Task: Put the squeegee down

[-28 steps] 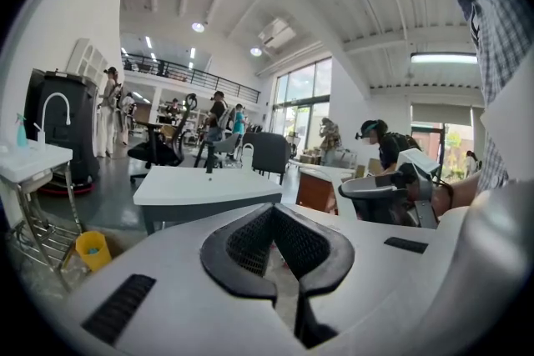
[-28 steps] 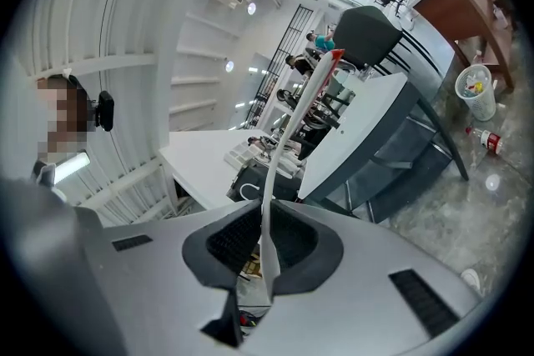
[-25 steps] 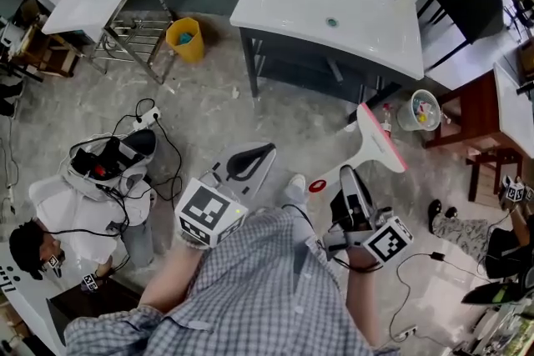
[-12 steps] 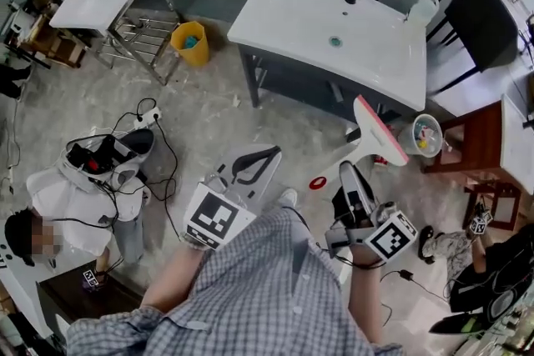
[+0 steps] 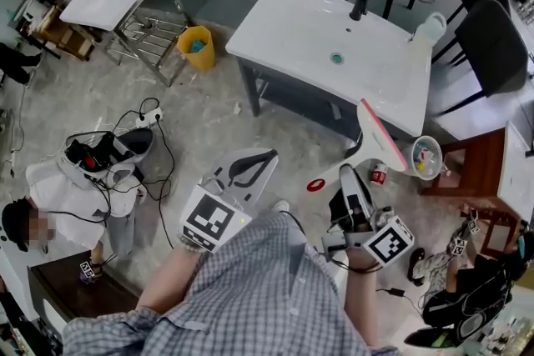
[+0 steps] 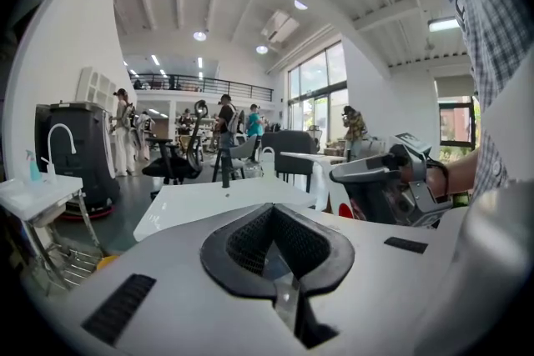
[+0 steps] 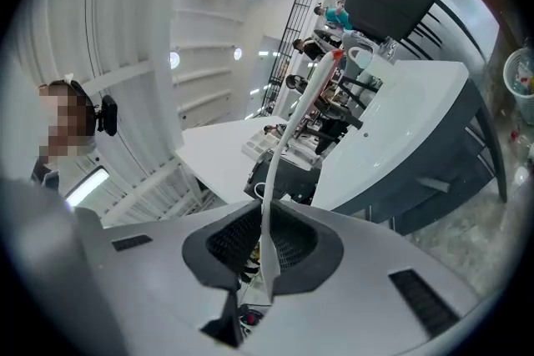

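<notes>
The right gripper's (image 5: 349, 179) jaws clamp the squeegee (image 5: 377, 135) by its handle; the left gripper's (image 5: 249, 166) jaws are closed on nothing.

The person is wearing a blue-grey and white checked shirt (image 5: 250, 296), with the sleeves ending short of the forearms. The left gripper (image 5: 254, 165) is showing a white shell, black ribbed pads (image 6: 246, 242) and the left marker cube (image 5: 213, 218), white with black squares. The right gripper (image 5: 349, 179) is looking darker from above, black and grey, and is carrying the right marker cube (image 5: 389, 240).
</notes>
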Tool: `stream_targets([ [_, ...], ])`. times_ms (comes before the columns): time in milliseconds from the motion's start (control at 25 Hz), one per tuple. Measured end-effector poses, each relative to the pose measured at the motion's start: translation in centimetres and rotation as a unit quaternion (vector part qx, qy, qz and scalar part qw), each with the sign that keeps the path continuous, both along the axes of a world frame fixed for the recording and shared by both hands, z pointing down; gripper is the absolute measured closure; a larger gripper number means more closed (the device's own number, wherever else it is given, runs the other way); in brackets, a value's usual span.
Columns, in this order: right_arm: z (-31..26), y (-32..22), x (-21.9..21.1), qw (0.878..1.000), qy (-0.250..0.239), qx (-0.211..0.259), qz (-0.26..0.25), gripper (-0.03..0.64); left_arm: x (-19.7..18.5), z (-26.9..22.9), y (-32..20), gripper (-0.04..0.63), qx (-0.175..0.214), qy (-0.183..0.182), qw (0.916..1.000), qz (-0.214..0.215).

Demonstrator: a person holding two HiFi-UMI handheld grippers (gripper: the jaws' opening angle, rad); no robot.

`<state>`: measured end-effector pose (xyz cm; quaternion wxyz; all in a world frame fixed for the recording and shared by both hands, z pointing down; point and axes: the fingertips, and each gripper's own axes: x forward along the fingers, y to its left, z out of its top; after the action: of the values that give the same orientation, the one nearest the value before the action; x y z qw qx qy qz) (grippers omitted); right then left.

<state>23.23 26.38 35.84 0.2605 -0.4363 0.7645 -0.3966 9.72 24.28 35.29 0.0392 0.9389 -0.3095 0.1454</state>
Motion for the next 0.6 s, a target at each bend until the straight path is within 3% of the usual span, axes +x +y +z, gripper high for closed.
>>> stream_targets([
  [280, 1.9, -0.9, 2.4, 1.0, 0.004, -0.016, -0.015, 0.584, 2.2, -0.3, -0.1, 0.591, 0.013, -0.012, 0.9996, 0.022],
  [600, 2.4, -2.5, 1.7, 0.999, -0.003, -0.006, -0.035, 0.584, 1.5, -0.3, -1.0, 0.591, 0.019, -0.009, 0.9998, -0.002],
])
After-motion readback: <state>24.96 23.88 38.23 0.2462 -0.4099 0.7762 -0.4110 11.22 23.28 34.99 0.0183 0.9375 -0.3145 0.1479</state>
